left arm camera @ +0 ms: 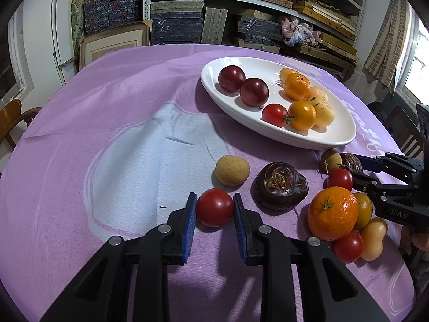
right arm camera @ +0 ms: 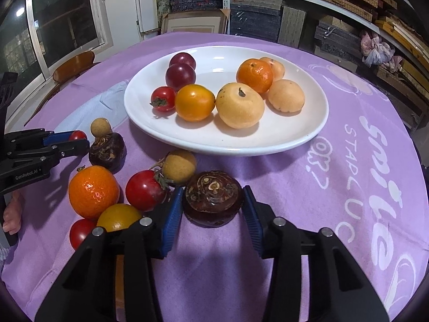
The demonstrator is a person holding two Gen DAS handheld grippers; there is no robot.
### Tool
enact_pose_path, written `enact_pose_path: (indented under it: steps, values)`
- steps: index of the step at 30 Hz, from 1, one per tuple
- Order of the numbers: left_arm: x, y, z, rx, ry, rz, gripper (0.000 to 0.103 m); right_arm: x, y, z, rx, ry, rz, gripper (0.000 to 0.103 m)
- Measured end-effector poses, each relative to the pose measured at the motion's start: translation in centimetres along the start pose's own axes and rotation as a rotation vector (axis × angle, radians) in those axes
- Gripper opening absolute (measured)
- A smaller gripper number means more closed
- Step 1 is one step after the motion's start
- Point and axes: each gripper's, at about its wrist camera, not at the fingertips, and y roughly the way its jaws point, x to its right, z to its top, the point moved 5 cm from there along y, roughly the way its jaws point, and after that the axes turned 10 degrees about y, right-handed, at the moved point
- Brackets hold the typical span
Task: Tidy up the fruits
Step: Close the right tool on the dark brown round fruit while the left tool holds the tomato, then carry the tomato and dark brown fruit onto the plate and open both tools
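My left gripper (left arm camera: 214,206) is shut on a red cherry tomato (left arm camera: 214,208) that rests on the purple cloth; in the right wrist view it (right arm camera: 80,139) reaches in from the left. My right gripper (right arm camera: 213,201) is shut on a dark brown water chestnut (right arm camera: 213,198) on the cloth, both blue pads against its sides; the left wrist view shows it (left arm camera: 358,170) at the right edge. A white oval plate (left arm camera: 295,136) (right arm camera: 214,150) behind holds two dark plums, a red tomato, an orange tomato, a mandarin and pale yellow fruits.
Loose on the cloth lie a longan (left arm camera: 232,169), a larger water chestnut (left arm camera: 280,186), a mandarin (left arm camera: 332,213) (right arm camera: 93,191), red tomatoes (right arm camera: 146,190), another longan (right arm camera: 179,169) and an orange tomato (right arm camera: 119,217). A hand (right arm camera: 12,220) shows at the left. Shelves stand behind the table.
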Motion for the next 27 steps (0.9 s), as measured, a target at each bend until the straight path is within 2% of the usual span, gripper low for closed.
enact_pose_path:
  steps: [6, 11, 18, 21, 23, 27]
  values:
    - [0.1, 0.2, -0.2, -0.002, 0.005, 0.005, 0.027, 0.2, -0.8, -0.8, 0.006, 0.006, 0.004, 0.044]
    - [0.5, -0.1, -0.1, 0.017, 0.002, -0.029, 0.027, 0.8, -3.1, -0.7, 0.051, 0.039, 0.025, 0.044]
    - [1.3, -1.7, 0.8, 0.086, 0.033, 0.012, 0.027, 1.4, -4.2, -0.9, 0.077, 0.064, 0.023, 0.044]
    - [1.3, -2.4, 2.9, 0.104, 0.023, 0.002, 0.027, 1.9, -6.7, 1.1, 0.150, 0.082, 0.023, 0.044]
    - [1.5, -2.7, 5.3, 0.123, 0.040, 0.024, 0.027, 2.1, -8.2, 3.1, 0.194, 0.087, 0.009, 0.044]
    - [2.2, -1.9, 9.7, 0.151, 0.054, 0.042, 0.027, 2.8, -8.1, 6.7, 0.217, 0.107, -0.009, 0.044]
